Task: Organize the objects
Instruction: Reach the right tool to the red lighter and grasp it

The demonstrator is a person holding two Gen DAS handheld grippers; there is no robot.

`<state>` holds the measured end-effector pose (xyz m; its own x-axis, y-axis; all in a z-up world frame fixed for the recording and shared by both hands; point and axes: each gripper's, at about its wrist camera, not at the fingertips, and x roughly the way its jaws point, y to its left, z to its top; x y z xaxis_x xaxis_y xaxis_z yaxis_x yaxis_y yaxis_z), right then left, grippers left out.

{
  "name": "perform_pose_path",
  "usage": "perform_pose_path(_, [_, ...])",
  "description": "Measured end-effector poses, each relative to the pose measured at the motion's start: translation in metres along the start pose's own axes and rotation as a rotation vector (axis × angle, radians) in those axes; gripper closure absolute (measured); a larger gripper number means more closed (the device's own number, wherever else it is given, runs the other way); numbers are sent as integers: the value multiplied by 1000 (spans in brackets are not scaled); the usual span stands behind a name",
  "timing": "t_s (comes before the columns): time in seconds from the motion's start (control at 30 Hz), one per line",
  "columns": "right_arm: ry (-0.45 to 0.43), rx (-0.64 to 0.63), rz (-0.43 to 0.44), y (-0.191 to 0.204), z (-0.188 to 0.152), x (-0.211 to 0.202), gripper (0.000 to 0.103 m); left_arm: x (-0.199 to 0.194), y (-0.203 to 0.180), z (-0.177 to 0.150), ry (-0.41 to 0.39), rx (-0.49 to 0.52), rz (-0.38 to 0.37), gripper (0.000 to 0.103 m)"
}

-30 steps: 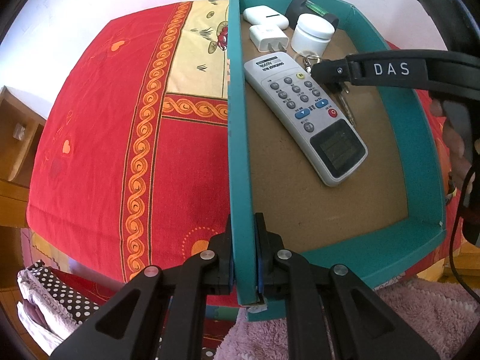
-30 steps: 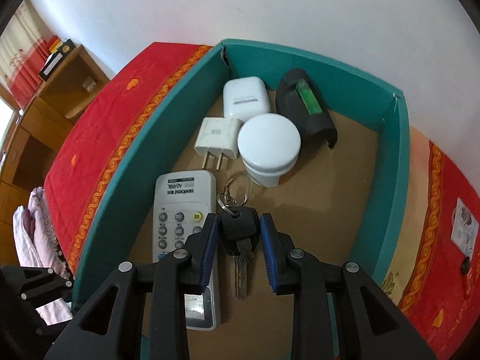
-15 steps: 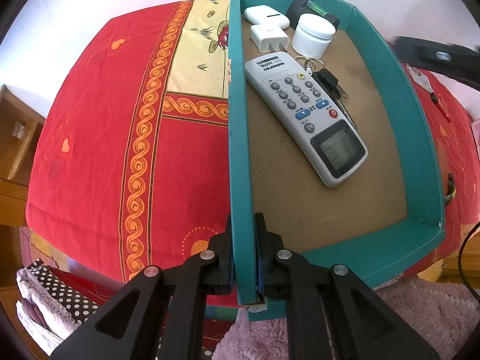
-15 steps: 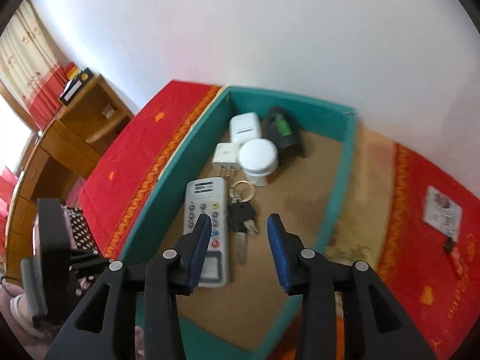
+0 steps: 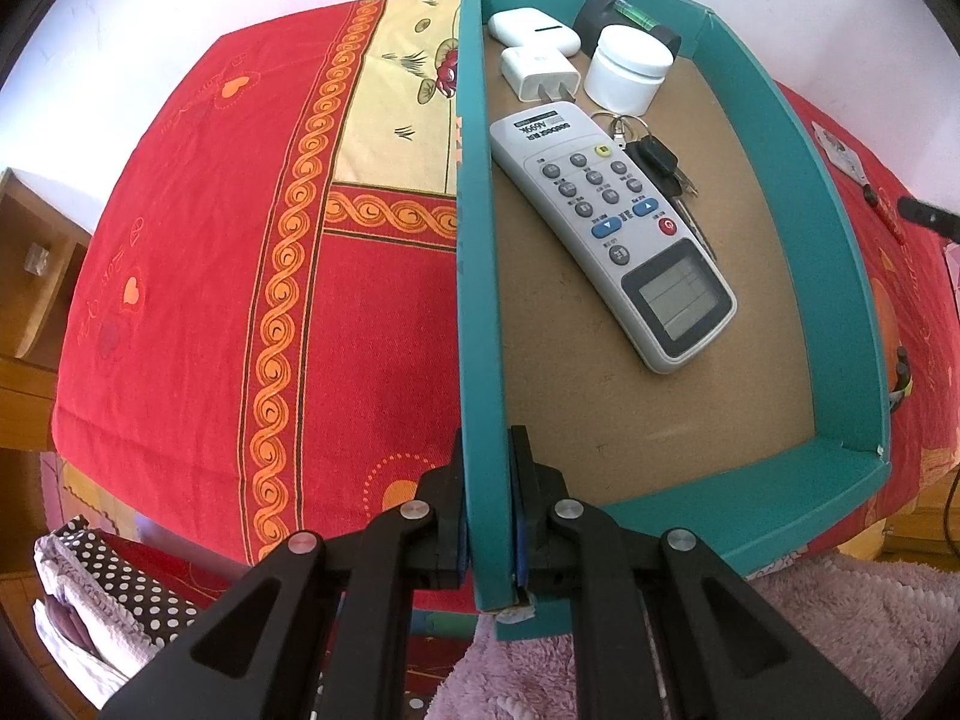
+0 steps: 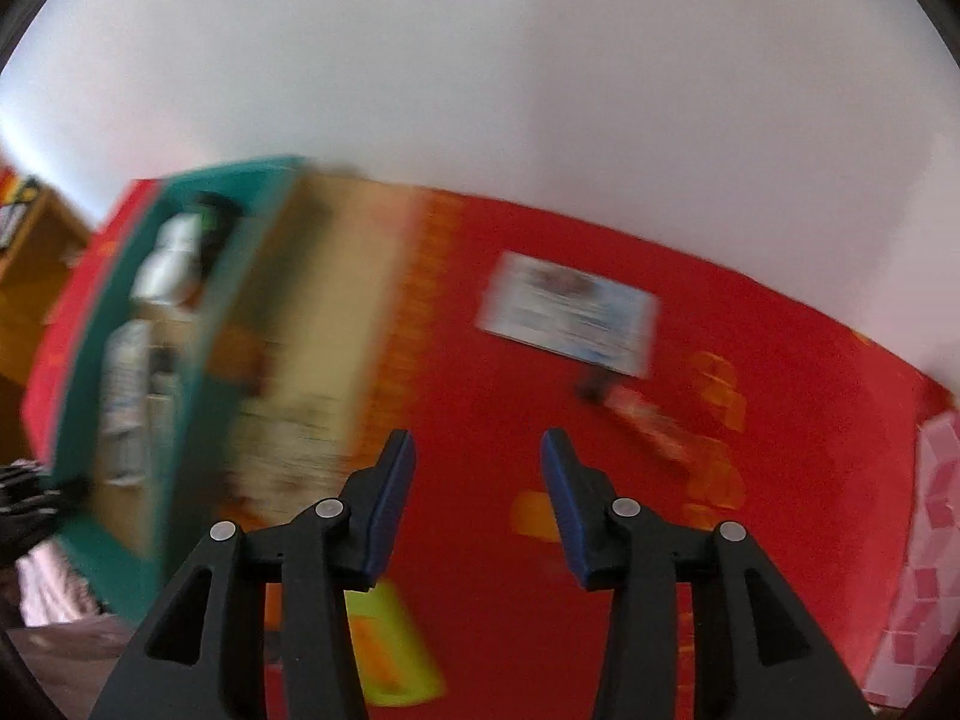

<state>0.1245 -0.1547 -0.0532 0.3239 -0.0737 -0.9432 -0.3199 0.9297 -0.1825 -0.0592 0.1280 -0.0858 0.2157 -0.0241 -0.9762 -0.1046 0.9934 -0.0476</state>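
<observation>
- Left gripper (image 5: 487, 498): clamped on the near left wall of the teal box (image 5: 840, 252), steadying it
- Right gripper (image 6: 477, 501): jaws apart, empty, nearer the card (image 6: 567, 315)
- Card: on red cloth, ahead and slightly right; long axis crosswise; view blurred

My left gripper (image 5: 487, 504), matt black plastic, pinches the smooth teal card wall of the box (image 5: 477, 276); its floor is rough brown fibreboard. The remote (image 5: 606, 222) is smooth grey plastic with a glossy screen. The jar (image 5: 627, 67) is matt white plastic. The red cloth (image 5: 180, 276) looks woven.
</observation>
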Motion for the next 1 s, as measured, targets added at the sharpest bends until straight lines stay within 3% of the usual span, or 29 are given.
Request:
perform_pose_path(0.17, [25,38,-75,-47,-5,17,58,-1,0,1,-1,2,0,94])
perform_pose_path(0.37, [42,59,-25,-70,-2,31,58,-1,1,-1,-3,-5,-1,94])
perform_pose_path(0.5, [40,31,7,-71,3,33,58,-1,2,-1,-2,-4,1,94])
perform_pose_path(0.67, [50,-32,-19,-65,9,37,58,-1,1,-1,-3,-3,4,94])
perform_pose_path(1.0, [124,7,-40,-63,10,47,58,-1,-1,-1,-4,-5,6,94])
